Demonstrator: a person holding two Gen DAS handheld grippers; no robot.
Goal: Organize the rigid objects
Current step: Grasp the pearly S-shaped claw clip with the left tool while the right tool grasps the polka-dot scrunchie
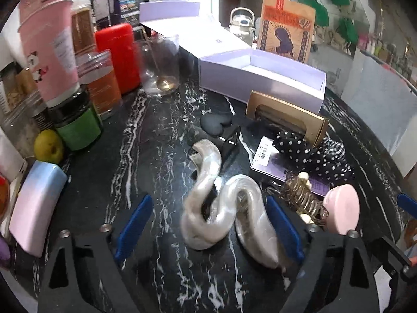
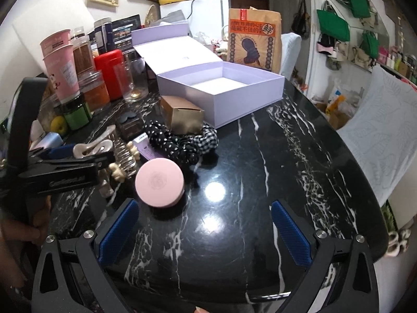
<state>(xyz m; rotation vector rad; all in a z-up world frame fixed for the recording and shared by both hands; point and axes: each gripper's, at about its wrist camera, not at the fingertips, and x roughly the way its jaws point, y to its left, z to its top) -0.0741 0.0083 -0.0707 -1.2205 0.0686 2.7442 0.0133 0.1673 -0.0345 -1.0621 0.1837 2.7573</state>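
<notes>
At the far left of the table point(image 2: 260, 182), your stored containers stand packed together against the wall: pink paper cups point(image 1: 47, 39) printed with a small panda, a green-labelled jar point(image 1: 78, 127), a red canister point(image 1: 117, 57) and an empty glass point(image 1: 161, 65); their print is too blurred to read. This grouping keeps the middle of the marble clear for sorting. Your left gripper point(image 1: 208, 224) points down over the pearly wavy hair clip point(image 1: 221, 208), which lies flat on the table between the blue pads point(image 1: 135, 224); the jaws stand partly apart, and the right pad appears just beside or against the clip, so treat the grip as not yet made. Just right of it lie a gold claw clip point(image 1: 302, 198) and a pink round compact point(image 2: 160, 182), near the polka-dot scrunchies point(image 2: 177, 140). Behind them sits a gold carton point(image 2: 182, 117), then the open lilac box point(image 2: 221, 91), lid folded back, which is probably where the rigid items belong. The brown paper bag point(image 2: 254, 39) behind carries Chinese characters, including 鲜 in a circle. Your right gripper point(image 2: 206, 232) hovers spread wide and empty over bare marble.
</notes>
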